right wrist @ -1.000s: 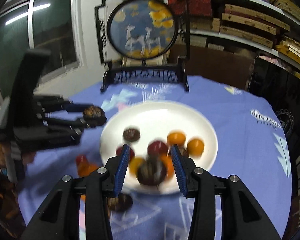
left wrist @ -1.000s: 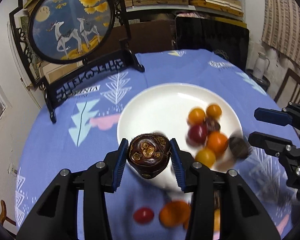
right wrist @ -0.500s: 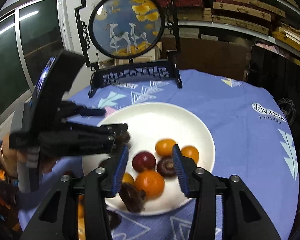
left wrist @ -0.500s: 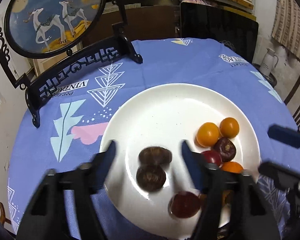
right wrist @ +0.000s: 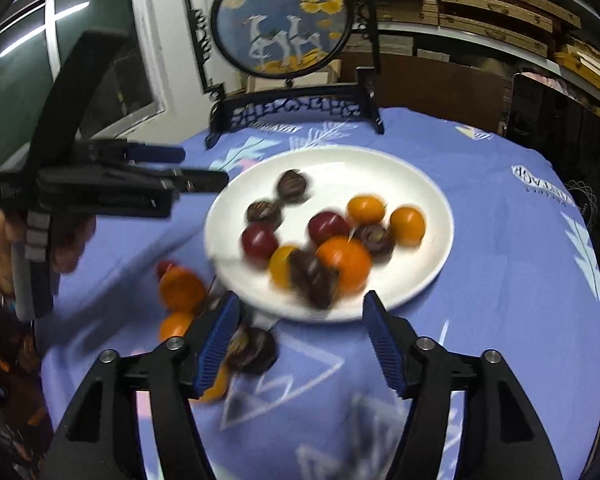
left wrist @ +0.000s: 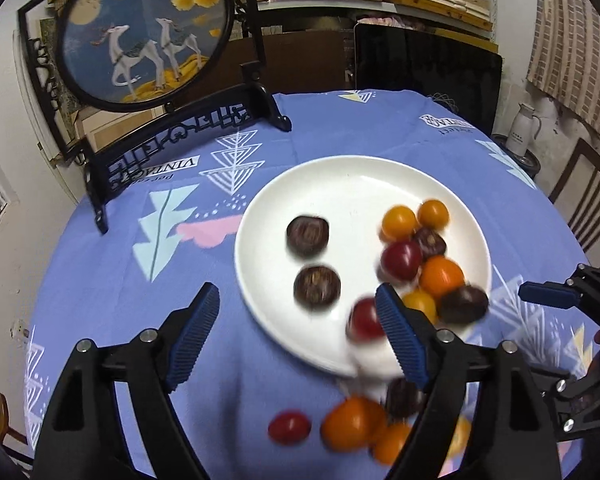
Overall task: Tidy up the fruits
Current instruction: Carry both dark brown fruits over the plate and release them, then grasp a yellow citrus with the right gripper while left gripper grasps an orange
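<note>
A white plate (left wrist: 340,184) on the blue cloth holds two dark brown fruits (left wrist: 307,232) (left wrist: 317,286) on its left. A cluster of orange, yellow and red tomatoes (left wrist: 440,276) lies on its right. My left gripper (left wrist: 298,336) hovers over the plate's near rim, its jaws opening with nothing gripped. In the right wrist view, a blurred dark fruit (right wrist: 314,280) lies on the plate just beyond my right gripper (right wrist: 302,336). Its jaws are opening too and clear of the fruit. Loose fruits lie on the cloth: an orange one (left wrist: 352,422), a red one (left wrist: 290,426) and a dark one (right wrist: 256,350).
A round deer picture in a black stand (left wrist: 148,28) rises at the table's far left. A black panel (left wrist: 428,76) stands behind the table. A white jug (left wrist: 522,128) and a wooden chair (left wrist: 588,196) are off to the right. The table edge curves round close by.
The left gripper let its dark fruit go onto the plate, opened wide and drew back. The right gripper released its dark fruit at the plate's near edge and opened.
</note>
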Demonstrator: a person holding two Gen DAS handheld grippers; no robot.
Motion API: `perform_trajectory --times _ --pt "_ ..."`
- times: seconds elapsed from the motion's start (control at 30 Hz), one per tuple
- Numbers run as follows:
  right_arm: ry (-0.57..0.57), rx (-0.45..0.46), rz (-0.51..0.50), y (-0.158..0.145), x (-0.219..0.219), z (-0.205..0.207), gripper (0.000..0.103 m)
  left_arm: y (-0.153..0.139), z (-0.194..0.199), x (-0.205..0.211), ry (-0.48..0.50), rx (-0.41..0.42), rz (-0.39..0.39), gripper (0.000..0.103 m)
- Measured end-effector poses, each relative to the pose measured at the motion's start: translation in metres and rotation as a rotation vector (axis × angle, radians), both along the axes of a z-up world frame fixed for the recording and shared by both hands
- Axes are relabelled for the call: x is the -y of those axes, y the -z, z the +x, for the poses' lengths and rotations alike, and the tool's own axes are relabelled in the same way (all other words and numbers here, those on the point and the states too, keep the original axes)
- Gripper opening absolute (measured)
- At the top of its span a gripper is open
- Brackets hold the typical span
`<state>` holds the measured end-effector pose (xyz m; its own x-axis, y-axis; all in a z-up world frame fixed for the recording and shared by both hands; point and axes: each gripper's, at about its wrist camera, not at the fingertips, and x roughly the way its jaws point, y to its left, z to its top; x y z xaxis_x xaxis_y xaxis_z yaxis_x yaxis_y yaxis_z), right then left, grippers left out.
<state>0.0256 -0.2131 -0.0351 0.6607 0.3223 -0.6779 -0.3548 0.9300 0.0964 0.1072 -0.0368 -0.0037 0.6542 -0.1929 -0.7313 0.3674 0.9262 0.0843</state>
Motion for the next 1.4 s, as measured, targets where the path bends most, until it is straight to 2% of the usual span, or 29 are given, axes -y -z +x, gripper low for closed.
perform_trajectory --times 0.07,0.23,0.4,0.47,0.5,0.57,0.63,0.87,0.93,1.13,1.2,1.23,1.4 --pt "-0.021 -0.013 -0.005 0.005 -0.007 -0.016 0.071 -0.001 -0.015 -0.01 0.002 0.004 -0.009 0.084" --pt "-0.087 -0.06 -0.027 0.024 -0.029 -0.044 0.07 0.003 -0.047 -0.029 0.007 -0.009 -0.014 0.084" --pt "-0.13 -0.109 -0.045 0.04 -0.053 -0.047 0.07 0.011 -0.07 -0.043 0.008 -0.034 -0.023 0.084" --pt "-0.135 -0.132 -0.061 0.046 -0.062 -0.044 0.061 0.014 -0.076 -0.047 0.009 -0.052 -0.032 0.084" --pt "-0.138 -0.145 -0.061 0.049 -0.065 -0.042 0.051 0.016 -0.079 -0.048 0.012 -0.065 -0.041 0.084" --pt "-0.114 -0.143 -0.061 0.051 -0.066 -0.038 0.039 0.022 -0.085 -0.049 0.018 -0.09 -0.057 0.084" --pt "-0.115 -0.143 -0.025 0.048 -0.061 -0.037 0.039 0.028 -0.091 -0.044 0.034 -0.11 -0.062 0.084" --pt "-0.047 -0.115 -0.015 0.042 -0.027 -0.05 0.038 0.049 -0.104 -0.011 0.084 -0.133 -0.036 0.084" --pt "-0.018 -0.113 -0.002 0.042 -0.013 -0.053 0.038 0.056 -0.102 0.0 0.077 -0.151 -0.037 0.079" --pt "0.003 -0.117 0.025 0.046 0.0 -0.054 0.038 0.073 -0.086 0.019 0.01 -0.183 -0.025 0.052" --pt "-0.003 -0.114 0.03 0.046 0.0 -0.054 0.039 0.074 -0.08 0.021 -0.005 -0.197 -0.051 0.046" --pt "-0.005 -0.113 0.032 0.046 0.0 -0.054 0.039 0.076 -0.08 0.022 -0.006 -0.199 -0.054 0.036" --pt "-0.002 -0.11 0.039 0.046 0.001 -0.055 0.039 0.076 -0.089 0.025 0.016 -0.164 -0.018 0.035"
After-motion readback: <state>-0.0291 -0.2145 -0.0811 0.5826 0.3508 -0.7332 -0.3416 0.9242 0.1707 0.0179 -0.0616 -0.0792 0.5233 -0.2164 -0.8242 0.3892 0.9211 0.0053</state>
